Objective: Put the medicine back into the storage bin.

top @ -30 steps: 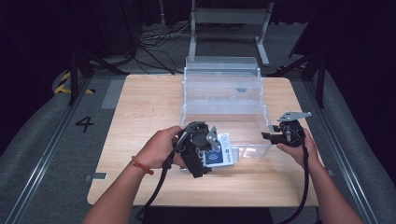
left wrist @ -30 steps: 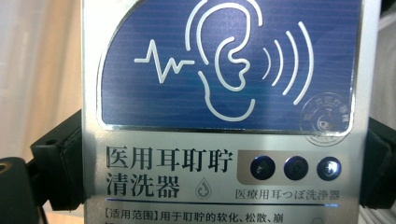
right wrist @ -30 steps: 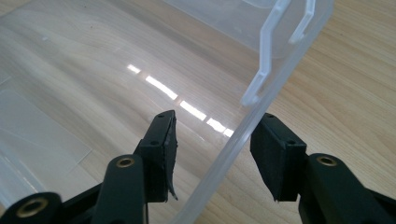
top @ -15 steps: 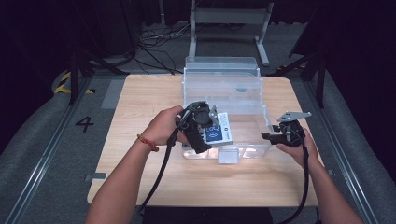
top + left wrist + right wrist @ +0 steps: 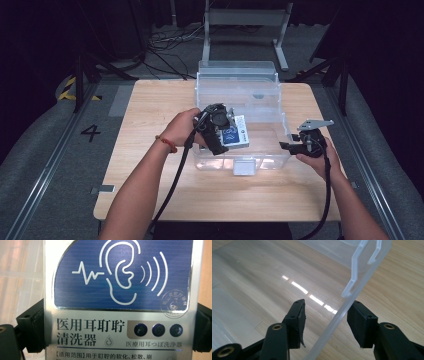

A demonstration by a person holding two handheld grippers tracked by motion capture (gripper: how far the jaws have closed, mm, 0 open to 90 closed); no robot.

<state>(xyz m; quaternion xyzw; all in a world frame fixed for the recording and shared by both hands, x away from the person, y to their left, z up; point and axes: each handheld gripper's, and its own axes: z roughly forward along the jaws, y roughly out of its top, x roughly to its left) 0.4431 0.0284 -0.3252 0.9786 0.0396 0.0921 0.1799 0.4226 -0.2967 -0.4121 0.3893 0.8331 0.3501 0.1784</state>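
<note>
Box (image 5: 235, 132) is clamped flat in the left gripper (image 5: 225, 134) over the clear bin (image 5: 240, 85), whose right rim is straddled, ungripped, by the right gripper's (image 5: 286, 146) parted jaws.

high: above, looking forward-down on table (image 5: 150, 195) | claw views: close, sharing clear bin (image 5: 240, 90) (image 5: 342, 312)

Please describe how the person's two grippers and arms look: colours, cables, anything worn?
Both grippers are black, each trailing a black cable. The right gripper carries a grey three-cornered plate on top. Its jaws are black blocks with flat pads. The left wrist wears a red bracelet; the forearms have no sleeves.
</note>
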